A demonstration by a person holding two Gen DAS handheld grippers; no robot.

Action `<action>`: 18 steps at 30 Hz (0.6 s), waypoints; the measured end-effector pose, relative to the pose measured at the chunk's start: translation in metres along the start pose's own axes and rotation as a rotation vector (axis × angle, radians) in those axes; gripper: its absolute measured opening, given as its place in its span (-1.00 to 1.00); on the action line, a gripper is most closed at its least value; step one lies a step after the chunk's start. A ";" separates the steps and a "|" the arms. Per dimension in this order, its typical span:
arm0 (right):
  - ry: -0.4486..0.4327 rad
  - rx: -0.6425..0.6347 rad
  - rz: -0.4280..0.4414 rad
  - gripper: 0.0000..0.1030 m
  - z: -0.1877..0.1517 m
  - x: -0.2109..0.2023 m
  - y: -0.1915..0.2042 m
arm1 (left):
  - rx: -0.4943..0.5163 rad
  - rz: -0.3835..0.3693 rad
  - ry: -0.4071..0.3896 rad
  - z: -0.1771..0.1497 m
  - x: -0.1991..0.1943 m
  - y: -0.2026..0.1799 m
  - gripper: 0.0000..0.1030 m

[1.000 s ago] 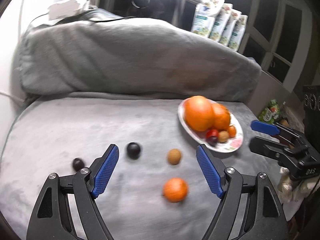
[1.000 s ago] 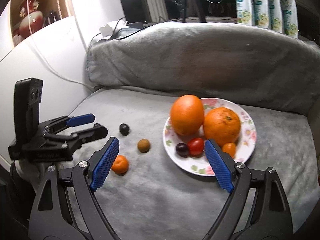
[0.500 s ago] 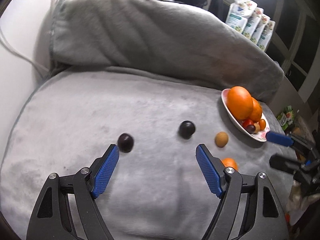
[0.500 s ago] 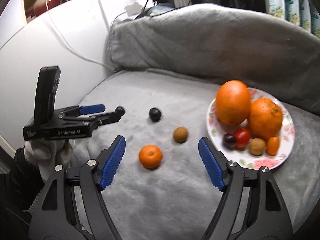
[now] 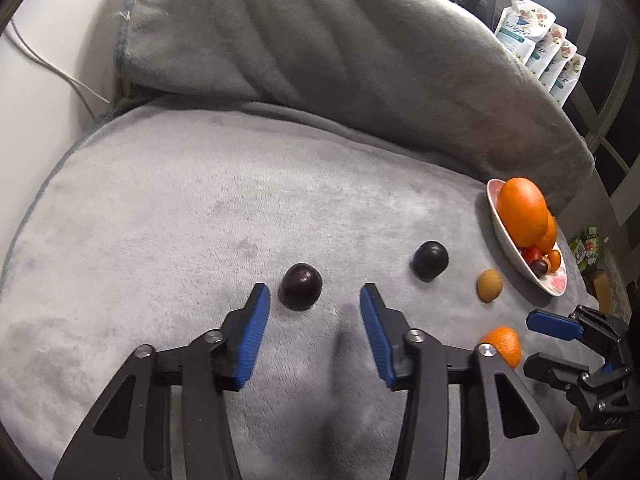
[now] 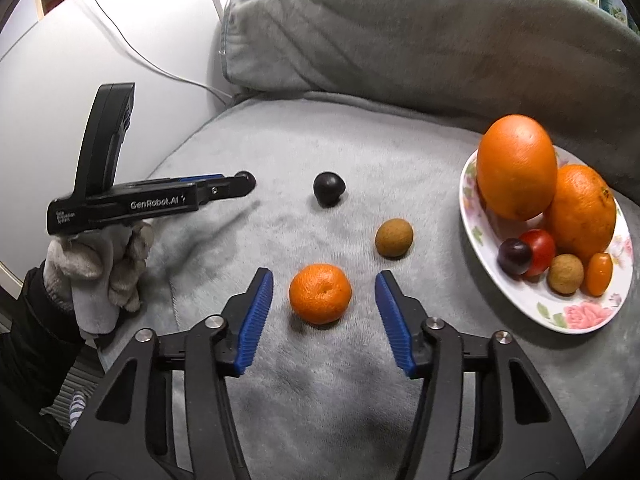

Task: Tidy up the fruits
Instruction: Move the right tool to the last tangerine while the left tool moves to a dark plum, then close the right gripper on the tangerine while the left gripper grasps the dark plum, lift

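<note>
A dark plum (image 5: 301,287) lies on the grey blanket just ahead of my left gripper (image 5: 314,295). Its jaws are closing, and the blue pads stand clear on either side of the plum. A mandarin (image 6: 321,293) sits between the tips of my right gripper (image 6: 323,278), whose jaws are also closing without touching it. A second dark plum (image 6: 329,188) and a small brown fruit (image 6: 394,237) lie loose farther back. The flowered plate (image 6: 560,320) at the right holds two big oranges (image 6: 516,168) and several small fruits.
A thick grey cushion (image 5: 340,52) rises behind the blanket. A white wall with a cable (image 6: 160,72) runs along the left. Pouches (image 5: 536,40) stand by the dark window. A gloved hand (image 6: 96,264) holds the left gripper, seen from the side.
Both grippers sank toward the blanket and their jaws narrowed. The left one swung onto the leftmost plum; the right one came down around the mandarin.
</note>
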State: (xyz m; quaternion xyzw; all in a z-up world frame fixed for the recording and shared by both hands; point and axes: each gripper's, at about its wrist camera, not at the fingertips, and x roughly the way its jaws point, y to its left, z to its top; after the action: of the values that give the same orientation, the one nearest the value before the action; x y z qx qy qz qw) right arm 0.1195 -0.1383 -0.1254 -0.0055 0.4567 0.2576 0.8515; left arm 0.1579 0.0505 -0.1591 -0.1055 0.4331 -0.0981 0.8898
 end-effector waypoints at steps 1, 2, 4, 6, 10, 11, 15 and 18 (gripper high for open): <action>0.003 0.000 0.000 0.06 0.000 0.001 0.000 | -0.002 0.001 0.003 0.000 0.001 0.001 -0.14; 0.006 0.000 0.000 0.06 -0.001 0.002 0.000 | -0.005 -0.001 0.007 0.001 0.002 0.002 -0.14; 0.010 0.001 0.002 0.05 -0.002 0.004 0.000 | -0.007 -0.004 0.016 0.002 0.004 0.003 -0.16; 0.013 0.001 0.003 0.04 -0.002 0.006 0.001 | -0.007 -0.004 0.019 0.003 0.006 0.004 -0.19; 0.026 -0.012 0.001 -0.03 -0.002 0.010 0.003 | -0.006 0.001 0.019 0.004 0.007 0.005 -0.27; 0.030 -0.015 -0.002 -0.03 -0.002 0.012 0.003 | -0.005 0.004 0.019 0.004 0.007 0.005 -0.30; 0.042 -0.022 -0.007 -0.11 -0.001 0.016 0.004 | -0.005 0.016 0.021 0.006 0.010 0.006 -0.42; 0.057 -0.027 -0.012 -0.15 -0.002 0.021 0.005 | -0.005 0.024 0.023 0.006 0.011 0.007 -0.53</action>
State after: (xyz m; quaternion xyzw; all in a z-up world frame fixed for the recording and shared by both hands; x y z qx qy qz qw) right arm 0.1256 -0.1256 -0.1416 -0.0270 0.4772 0.2582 0.8396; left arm 0.1701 0.0546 -0.1654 -0.1014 0.4448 -0.0874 0.8856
